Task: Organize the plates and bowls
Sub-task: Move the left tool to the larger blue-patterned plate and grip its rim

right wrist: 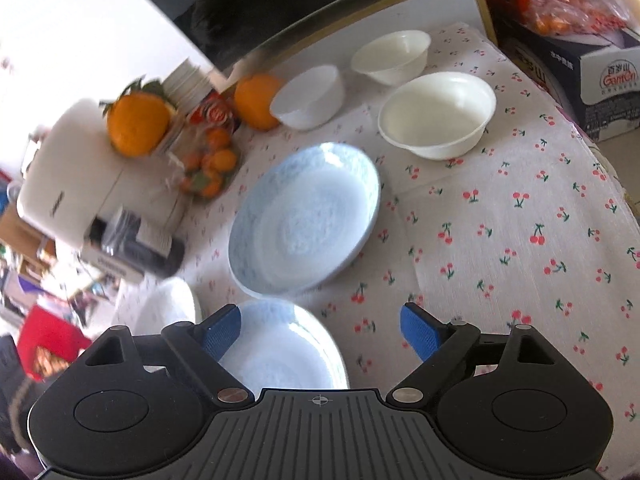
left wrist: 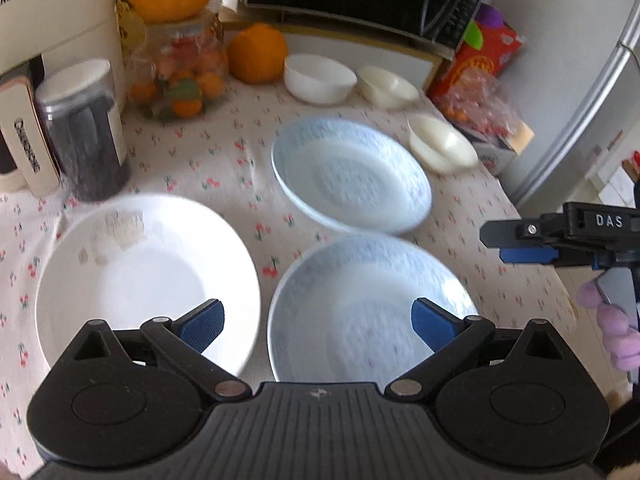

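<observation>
Oranges [left wrist: 258, 53], a dark jar [left wrist: 86, 130] and three bowls [left wrist: 320, 79] crowd the surface [right wrist: 520, 240] beyond both tongs. Left tongs [left wrist: 318, 326] gape wide above the near blue plate [left wrist: 360, 304], white plate [left wrist: 148, 272] just left. Right tongs [right wrist: 320, 334] gape wide, empty, far blue plate [right wrist: 304, 216] ahead.

Two high views, shared plates [left wrist: 351, 176]

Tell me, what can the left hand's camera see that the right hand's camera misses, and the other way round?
Only the left view shows the right gripper itself, open, and a dark lidded jar. Only the right view shows the white printed box. Both share the two blue plates, near and far, the white plate, three bowls, oranges and the cherry tablecloth. The left gripper is open too.
</observation>
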`<state>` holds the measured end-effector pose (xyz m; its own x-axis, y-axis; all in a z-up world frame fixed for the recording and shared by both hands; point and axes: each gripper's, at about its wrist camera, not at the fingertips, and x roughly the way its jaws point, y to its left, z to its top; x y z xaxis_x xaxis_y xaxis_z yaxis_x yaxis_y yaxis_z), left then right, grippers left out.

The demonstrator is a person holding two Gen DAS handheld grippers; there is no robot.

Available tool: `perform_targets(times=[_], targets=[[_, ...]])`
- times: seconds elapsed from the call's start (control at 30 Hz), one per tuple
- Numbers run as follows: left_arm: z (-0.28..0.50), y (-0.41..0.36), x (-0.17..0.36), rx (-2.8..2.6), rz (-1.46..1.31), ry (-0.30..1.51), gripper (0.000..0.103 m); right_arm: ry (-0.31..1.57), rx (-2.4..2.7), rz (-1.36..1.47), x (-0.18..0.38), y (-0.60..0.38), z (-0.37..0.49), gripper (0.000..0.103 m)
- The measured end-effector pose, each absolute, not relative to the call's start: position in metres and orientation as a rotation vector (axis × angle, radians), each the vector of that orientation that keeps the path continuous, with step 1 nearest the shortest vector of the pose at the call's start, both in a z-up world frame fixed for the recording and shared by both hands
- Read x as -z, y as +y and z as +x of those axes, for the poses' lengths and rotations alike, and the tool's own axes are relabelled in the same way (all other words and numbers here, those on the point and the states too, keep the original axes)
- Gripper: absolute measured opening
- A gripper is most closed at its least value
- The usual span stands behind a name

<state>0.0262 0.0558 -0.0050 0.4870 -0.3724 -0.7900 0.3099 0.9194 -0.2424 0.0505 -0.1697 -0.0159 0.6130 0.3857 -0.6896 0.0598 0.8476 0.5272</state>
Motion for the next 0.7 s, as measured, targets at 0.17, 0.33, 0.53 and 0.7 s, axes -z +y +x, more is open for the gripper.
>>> perform_targets(times=[0.17, 0.33, 0.53, 0.7], targets=[[0.016, 0.056, 0.017, 0.457, -0.092, 1.077, 0.098, 0.932, -0.197, 0.524, 0.024, -0.17, 0.043, 0.089], [0.012, 0.058, 0.028, 0.464, -0.13, 1.144, 0.09, 0.99, -0.185, 0.553, 0.033, -0.171, 0.042, 0.089], [0.016, 0.062, 0.036, 0.439, -0.18, 1.185, 0.078, 1.071, -0.22, 0.65, 0.043, -0.17, 0.043, 0.089], [0.018, 0.064, 0.043, 0.42, -0.195, 1.214, 0.064, 1.085, -0.218, 0.625, 0.048, -0.165, 0.044, 0.089]])
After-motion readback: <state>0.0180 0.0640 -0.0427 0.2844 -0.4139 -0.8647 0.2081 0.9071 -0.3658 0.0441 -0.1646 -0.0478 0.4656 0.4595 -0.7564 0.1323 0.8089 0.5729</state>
